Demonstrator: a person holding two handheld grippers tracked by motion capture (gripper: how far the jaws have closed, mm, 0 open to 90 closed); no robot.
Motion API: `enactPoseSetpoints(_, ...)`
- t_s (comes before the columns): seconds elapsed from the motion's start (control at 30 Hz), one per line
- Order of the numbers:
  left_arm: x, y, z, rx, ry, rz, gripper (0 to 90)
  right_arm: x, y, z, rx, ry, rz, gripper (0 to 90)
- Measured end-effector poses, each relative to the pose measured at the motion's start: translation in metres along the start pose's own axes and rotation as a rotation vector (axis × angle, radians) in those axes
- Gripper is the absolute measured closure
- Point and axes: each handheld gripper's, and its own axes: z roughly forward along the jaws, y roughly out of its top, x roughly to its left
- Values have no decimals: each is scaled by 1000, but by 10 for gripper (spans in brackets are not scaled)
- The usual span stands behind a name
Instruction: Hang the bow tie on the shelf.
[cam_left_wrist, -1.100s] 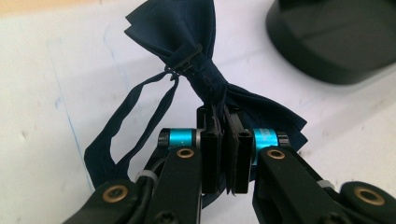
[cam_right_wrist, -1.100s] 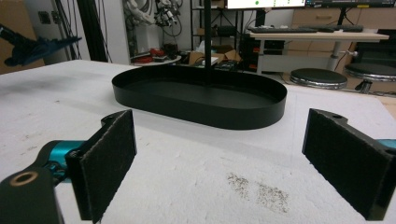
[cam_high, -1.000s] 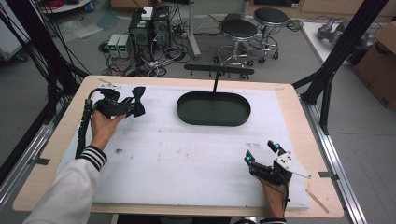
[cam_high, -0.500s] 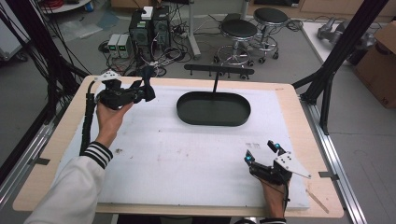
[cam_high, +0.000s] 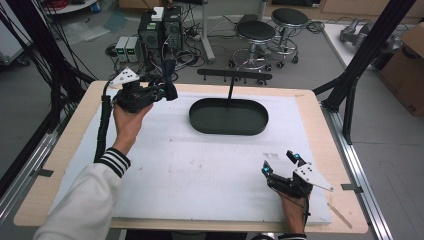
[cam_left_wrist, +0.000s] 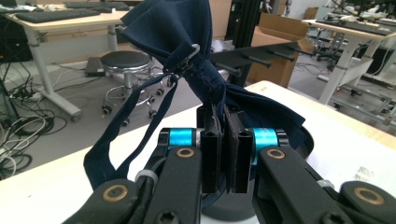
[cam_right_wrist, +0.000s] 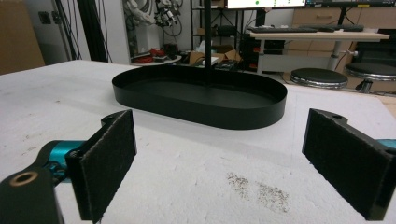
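Observation:
A dark navy bow tie (cam_high: 170, 89) with a metal clip and a loose strap (cam_left_wrist: 122, 132) hangs in the air over the table's far left. My left gripper (cam_high: 161, 92) is shut on it; in the left gripper view the pads (cam_left_wrist: 211, 148) pinch the cloth just below the knot (cam_left_wrist: 196, 65). A black oval tray (cam_high: 200, 119) sits at the far middle, and a thin post rises from it to a black peg bar (cam_high: 235, 75). My right gripper (cam_high: 281, 164) rests on the white mat at the front right, open, with nothing between its pads (cam_right_wrist: 112, 161). It faces the tray (cam_right_wrist: 140, 93).
The white mat (cam_high: 200, 170) covers most of the wooden table (cam_high: 65, 150). A thick cable (cam_high: 102, 125) trails from the left gripper along the forearm. Behind the table are stools (cam_high: 255, 32), computer boxes and floor cables. Black frame posts (cam_high: 365, 55) stand at the right.
My left hand has risen and moved toward the far edge and a little right, carrying the bow tie. The right gripper has stayed where it was.

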Motion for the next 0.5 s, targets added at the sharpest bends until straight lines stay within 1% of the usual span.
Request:
enactPoseSetpoints(0.13,-9,8,16,-15,-24,0,858,0,0,0,-5,1,7,89)
enactPoseSetpoints(0.23,-16,13,29,-17,-40,3,858,-1,0,0,-6,1,5,89)
enactPoseSetpoints(0.3,-22,16,39,-15,-48,15,858,-1,0,0,-7,3,9,89)
enactPoseSetpoints(0.37,-26,18,47,-16,-59,13,857,-2,0,0,-6,5,20,89)
enactPoseSetpoints(0.5,-33,24,64,-16,-62,18,858,-1,0,-1,-10,3,12,89)
